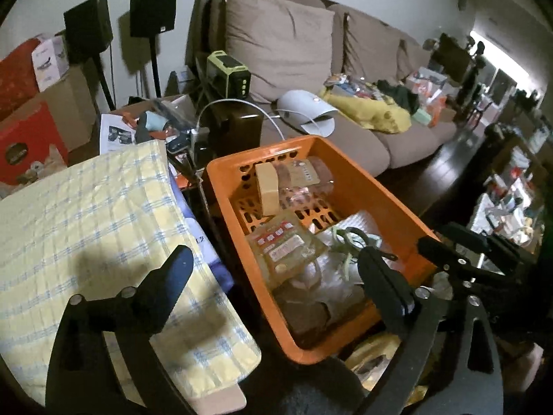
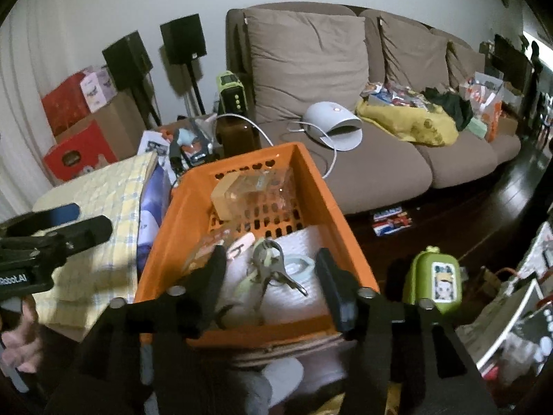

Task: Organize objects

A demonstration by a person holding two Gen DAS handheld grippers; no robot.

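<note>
Basket (image 2: 166, 242) near end hidden behind right gripper (image 2: 269, 276); contents blurred.

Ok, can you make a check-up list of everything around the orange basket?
Surface: yellow checked cloth lies beside the basket.
Job's things: orange basket holds keys, a tan box, packets and white padding.
Clutter: green case on the floor; red boxes; yellow bag on the sofa.
Grippers: left gripper jaws wide, empty; right gripper jaws apart above the keys, not pressing them.
Cables: white cable runs from the white device.
Surroundings: brown sofa, two black speakers, dark floor.
</note>
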